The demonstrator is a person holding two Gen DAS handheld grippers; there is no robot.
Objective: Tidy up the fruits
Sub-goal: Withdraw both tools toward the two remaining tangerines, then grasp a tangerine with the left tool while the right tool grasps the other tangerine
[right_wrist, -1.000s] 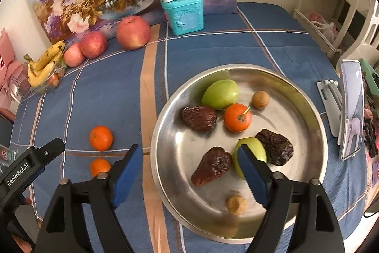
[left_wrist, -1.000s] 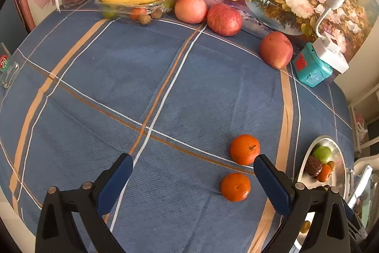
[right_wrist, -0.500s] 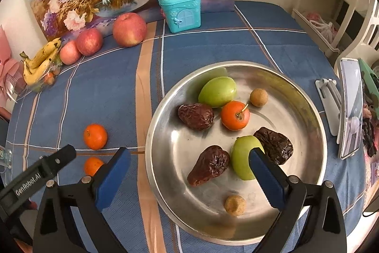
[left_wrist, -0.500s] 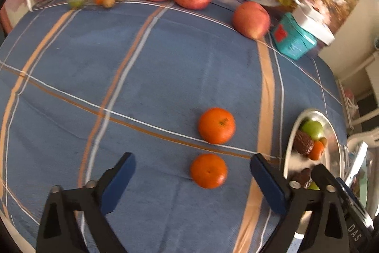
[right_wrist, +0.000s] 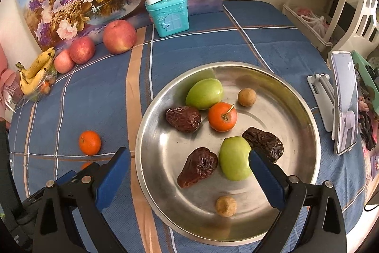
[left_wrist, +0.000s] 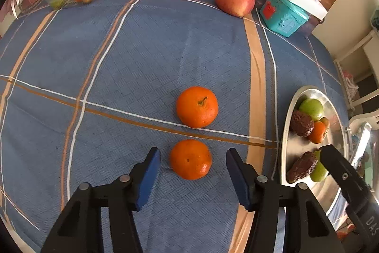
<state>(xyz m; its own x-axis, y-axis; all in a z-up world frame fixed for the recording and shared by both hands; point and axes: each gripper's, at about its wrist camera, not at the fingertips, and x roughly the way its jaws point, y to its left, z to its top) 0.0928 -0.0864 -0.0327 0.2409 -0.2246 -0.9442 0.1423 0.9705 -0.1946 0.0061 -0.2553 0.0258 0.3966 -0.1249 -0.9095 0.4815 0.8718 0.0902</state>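
Step in hand: grasping near orange (left_wrist: pixel 190 159) on desk. Left tongs (left_wrist: pixel 193 171) straddle it, jaws just been closing, pads not yet touching. Right tongs (right_wrist: pixel 189 172) wide apart, empty, over plate (right_wrist: pixel 305 110). Next: finish closing, lift, carry to plate.

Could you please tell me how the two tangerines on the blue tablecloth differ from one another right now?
The near tangerine lies between the fingers of the left gripper, which have just been closing without touching it; the far tangerine lies free beyond them. The far one shows a stem on top; the near one shows none. Both are orange, round, and rest on the tablecloth.
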